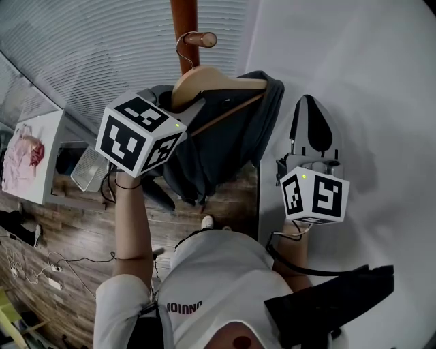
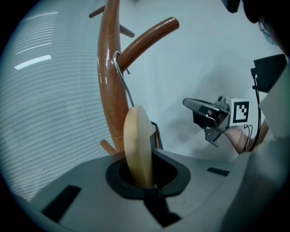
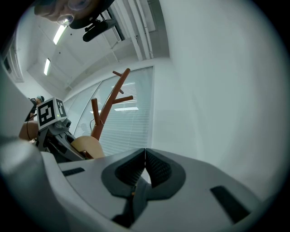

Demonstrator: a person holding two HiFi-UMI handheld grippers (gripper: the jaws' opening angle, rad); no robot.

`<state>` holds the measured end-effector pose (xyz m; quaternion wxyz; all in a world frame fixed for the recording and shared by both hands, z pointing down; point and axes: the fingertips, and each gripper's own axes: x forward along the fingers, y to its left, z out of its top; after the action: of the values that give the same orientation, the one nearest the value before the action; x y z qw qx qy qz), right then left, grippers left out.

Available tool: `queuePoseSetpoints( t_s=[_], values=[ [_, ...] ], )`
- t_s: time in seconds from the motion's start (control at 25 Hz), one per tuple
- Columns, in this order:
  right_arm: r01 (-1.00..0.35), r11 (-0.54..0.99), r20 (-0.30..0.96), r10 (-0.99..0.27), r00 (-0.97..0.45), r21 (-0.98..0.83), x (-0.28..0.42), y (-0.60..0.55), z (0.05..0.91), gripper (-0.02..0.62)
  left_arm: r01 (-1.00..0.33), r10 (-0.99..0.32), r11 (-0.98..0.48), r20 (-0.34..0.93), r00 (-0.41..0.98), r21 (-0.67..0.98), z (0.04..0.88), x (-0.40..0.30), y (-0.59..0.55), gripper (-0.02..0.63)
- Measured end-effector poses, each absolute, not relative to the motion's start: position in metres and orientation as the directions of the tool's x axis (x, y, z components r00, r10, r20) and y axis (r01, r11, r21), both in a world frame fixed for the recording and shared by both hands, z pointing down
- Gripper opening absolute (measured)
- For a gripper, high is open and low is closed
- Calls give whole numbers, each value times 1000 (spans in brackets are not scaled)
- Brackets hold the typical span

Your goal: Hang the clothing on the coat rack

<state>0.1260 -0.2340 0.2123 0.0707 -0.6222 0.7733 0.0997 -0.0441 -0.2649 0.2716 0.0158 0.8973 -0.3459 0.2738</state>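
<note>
Now, clothing (image 1: 231,143): dark grey, draped on the wooden hanger (image 1: 211,80), hanging beside the coat rack (image 1: 184,17).
Hook (image 2: 124,84): looped over the peg (image 2: 149,38), near its root.
Left tongs (image 2: 143,181): clamped on the hanger's shoulder.
Right tongs (image 3: 144,159): together, empty, well apart from the hanger, by the wall.
Your step: likely seating the hook. Ease the hanger down until the peg bears the weight, keep it level, then let go gently so nothing swings off.
</note>
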Motion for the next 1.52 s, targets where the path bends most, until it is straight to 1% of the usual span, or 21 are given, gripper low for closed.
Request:
queuePoseSetpoints(
  t_s=[0.28,0.8,1.24,1.32,1.36,1.4,1.52],
  values=[
    [-974,216,-227,-948,-225,64,126,-235,217,21,-663,-653,-723,505,565,-194,274,-48,-270,29],
    [-973,219,-228,-946,-229,65,126,-234,213,21,-633,-667,-721,533,521,-283,271,-55,-266,34],
    [-973,227,-221,-947,-233,53,127,-235,217,21,-634,-727,-668,521,448,-388,267,-64,-263,63],
    [-972,232,-219,-947,-237,49,126,-235,217,21,-645,-767,-632,462,444,-430,254,-66,-264,88],
    [-971,235,-217,-946,-240,52,125,-235,217,21,-650,-794,-604,419,441,-461,245,-67,-266,125],
    [-970,237,-217,-945,-243,54,124,-236,216,21,-651,-812,-582,385,438,-487,237,-68,-266,207],
    [-969,239,-217,-944,-248,65,122,-236,214,21,-649,-811,-585,358,462,-487,227,-65,-265,215]
  ],
)
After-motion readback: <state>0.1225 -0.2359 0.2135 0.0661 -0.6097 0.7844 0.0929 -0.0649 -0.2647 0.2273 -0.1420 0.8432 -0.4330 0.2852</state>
